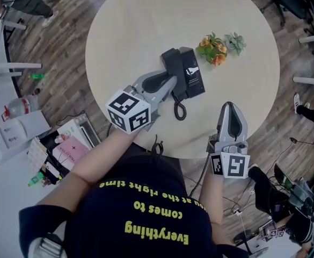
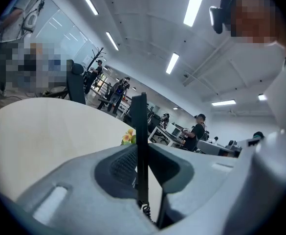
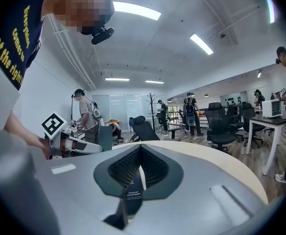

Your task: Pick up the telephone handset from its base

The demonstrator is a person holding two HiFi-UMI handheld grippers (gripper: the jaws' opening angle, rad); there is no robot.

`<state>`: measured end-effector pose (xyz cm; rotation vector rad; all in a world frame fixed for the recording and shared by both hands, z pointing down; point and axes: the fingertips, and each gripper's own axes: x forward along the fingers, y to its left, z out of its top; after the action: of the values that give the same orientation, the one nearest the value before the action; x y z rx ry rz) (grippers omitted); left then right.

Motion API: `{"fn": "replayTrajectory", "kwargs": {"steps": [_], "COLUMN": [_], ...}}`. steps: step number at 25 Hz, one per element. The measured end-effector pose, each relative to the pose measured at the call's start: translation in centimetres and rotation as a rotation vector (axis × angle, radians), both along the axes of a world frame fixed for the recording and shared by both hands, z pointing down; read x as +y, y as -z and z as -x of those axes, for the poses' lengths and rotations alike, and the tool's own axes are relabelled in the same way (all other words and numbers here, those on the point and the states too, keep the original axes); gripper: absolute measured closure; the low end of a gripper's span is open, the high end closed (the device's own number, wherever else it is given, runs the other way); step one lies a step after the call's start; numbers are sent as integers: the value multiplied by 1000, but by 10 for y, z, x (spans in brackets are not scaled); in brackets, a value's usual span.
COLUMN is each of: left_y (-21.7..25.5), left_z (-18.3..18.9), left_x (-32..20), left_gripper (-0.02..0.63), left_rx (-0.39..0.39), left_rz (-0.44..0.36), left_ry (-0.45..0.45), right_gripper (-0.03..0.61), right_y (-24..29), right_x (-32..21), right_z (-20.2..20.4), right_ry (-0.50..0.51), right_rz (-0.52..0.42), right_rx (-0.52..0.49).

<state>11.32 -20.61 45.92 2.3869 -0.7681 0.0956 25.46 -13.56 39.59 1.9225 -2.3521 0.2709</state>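
Observation:
The black telephone base lies near the middle of the round table. My left gripper reaches in from the lower left and is shut on the black handset, which sits over the base's left side. In the left gripper view the handset stands on edge between the jaws, and its coiled cord hangs beneath. The same cord curls down toward the table's front. My right gripper hovers at the table's front right edge, jaws shut, holding nothing.
A small bunch of orange flowers and a pale green succulent sit just right of the phone. Bottles and papers lie on a low surface at the left. Office chairs and people stand beyond the table.

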Motion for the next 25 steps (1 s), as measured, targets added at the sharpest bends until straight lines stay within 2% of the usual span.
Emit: {"fn": "replayTrajectory", "kwargs": {"steps": [5,14,21,25], "left_y": [34,83,126,143], "left_z": [15,57,78,84], "left_x": [-6,-11,-7,1], "left_gripper": [541,541,541,541], "left_rx": [-21,-106,-83,-101], "left_rz": [-103,-286,-362,-412], "left_ry": [27,84,105,98], "right_gripper": [566,568,567,566], "right_y": [20,71,112,132], "right_x": [5,14,20,26], "right_z": [2,-1,-2,-5], "right_ry": [9,1,-19,-35], "right_rz": [-39,-152,-230,-264], "right_rx": [4,19,43,41]}}
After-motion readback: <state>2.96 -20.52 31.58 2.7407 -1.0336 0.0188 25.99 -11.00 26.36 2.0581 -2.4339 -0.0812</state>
